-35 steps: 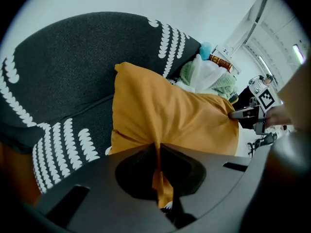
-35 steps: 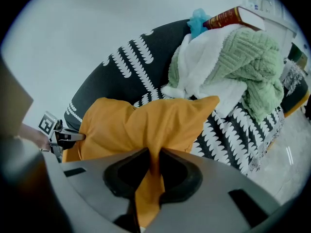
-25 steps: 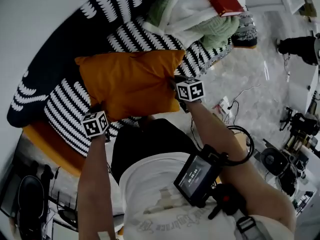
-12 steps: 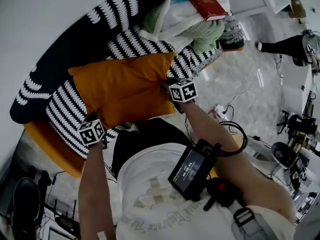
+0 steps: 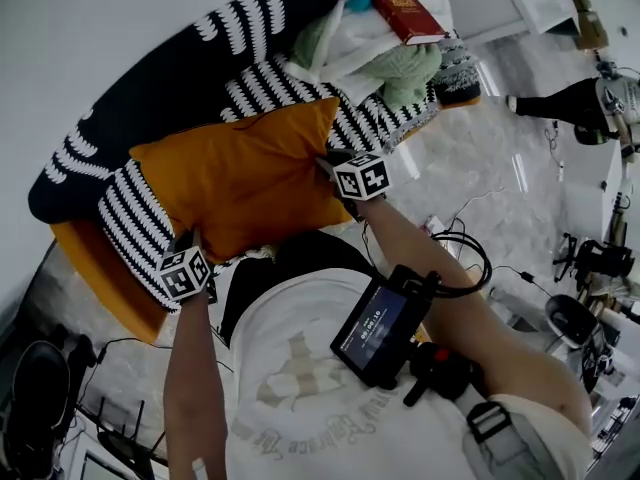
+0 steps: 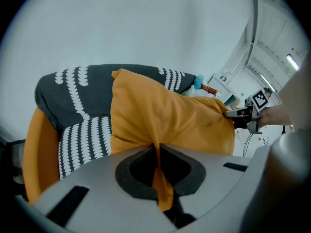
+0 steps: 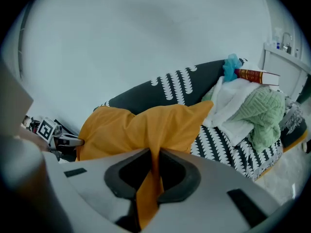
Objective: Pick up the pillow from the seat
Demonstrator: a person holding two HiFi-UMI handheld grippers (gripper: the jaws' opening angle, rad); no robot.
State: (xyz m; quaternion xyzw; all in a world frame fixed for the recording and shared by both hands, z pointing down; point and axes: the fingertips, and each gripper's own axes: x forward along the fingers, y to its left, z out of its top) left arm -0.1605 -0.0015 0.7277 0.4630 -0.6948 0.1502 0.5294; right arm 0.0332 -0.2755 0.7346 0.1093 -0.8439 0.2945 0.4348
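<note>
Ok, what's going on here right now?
A person has the orange pillow pinched at both ends: the left claw and the right claw are each shut on a fold of its fabric. It hangs between them over the black-and-white patterned seat; whether it has fully cleared the seat is unclear.

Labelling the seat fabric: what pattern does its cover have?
Black cover with rows of white scalloped marks, clearest in the head view.

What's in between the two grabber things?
The orange pillow stretches between the left gripper and the right gripper; each pinches its fabric. The head view shows it.
</note>
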